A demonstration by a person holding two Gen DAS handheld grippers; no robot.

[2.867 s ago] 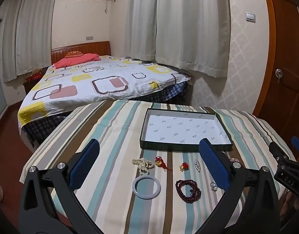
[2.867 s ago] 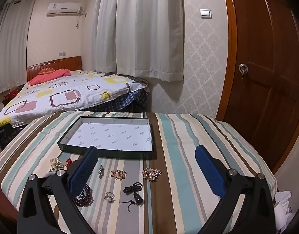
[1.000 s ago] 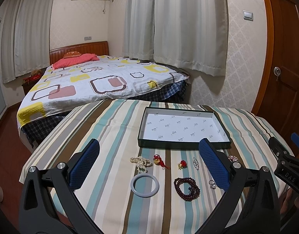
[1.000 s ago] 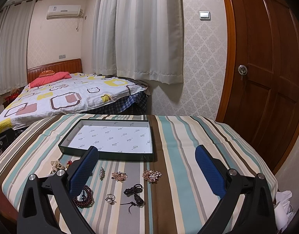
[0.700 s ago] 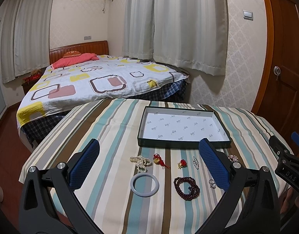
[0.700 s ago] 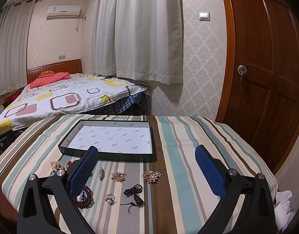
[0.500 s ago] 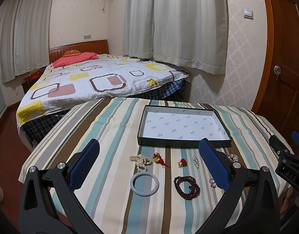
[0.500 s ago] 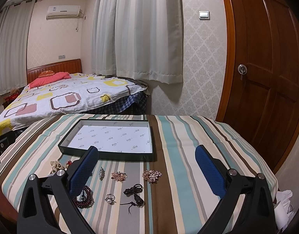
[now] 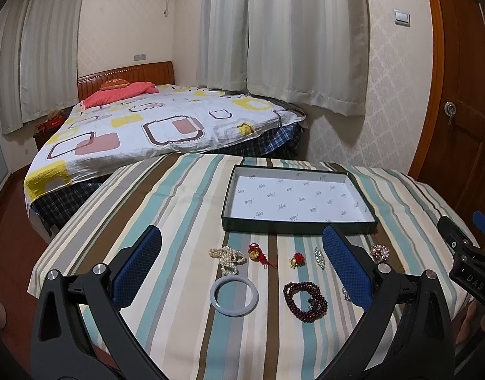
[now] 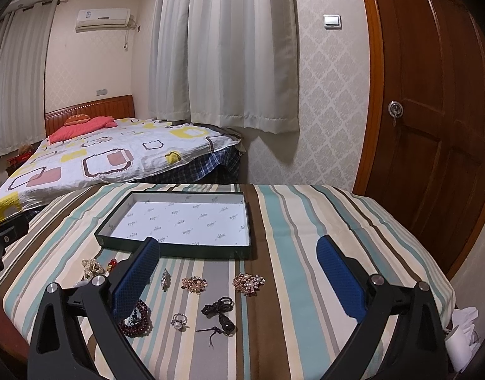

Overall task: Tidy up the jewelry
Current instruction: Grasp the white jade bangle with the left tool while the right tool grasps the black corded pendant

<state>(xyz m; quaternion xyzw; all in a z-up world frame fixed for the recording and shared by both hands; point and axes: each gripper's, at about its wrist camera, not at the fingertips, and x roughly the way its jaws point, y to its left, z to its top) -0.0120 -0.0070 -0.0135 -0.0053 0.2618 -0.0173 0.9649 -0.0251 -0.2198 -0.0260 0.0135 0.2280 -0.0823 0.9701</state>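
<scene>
- Little has moved since the earlier frames: both cameras sit a touch further back and higher over the striped bench (image 9: 179,196), and every piece lies where it lay.
- Left tongs (image 9: 242,269) stand wide and empty above the near row; right tongs (image 10: 239,280) are equally wide and hold nothing.
- All the jewelry lies on the cloth in front of the tray (image 9: 298,224), which has nothing in it: pearl strand (image 9: 228,256), pale bangle (image 9: 234,292), dark red bead bracelet (image 9: 305,297), two red-and-gold charms (image 9: 258,254), a slim crystal brooch (image 10: 165,278), two clustered brooches (image 10: 248,283), a ring (image 10: 179,320) and a black cord pendant (image 10: 222,313).
- Likely trouble: the pieces are small and flat on soft cloth, so closing pads may pinch the fabric and drag neighbours along with it.
- Loose strands such as the pearls or beads could hang unevenly from a pinch and slip out, or catch on the tray's near wall.
- Ring and cord pendant lie close together; a grab for one may snag the other's cord.
- Bead bracelet sits between both tongs' reach, so the two could crowd each other there.
</scene>
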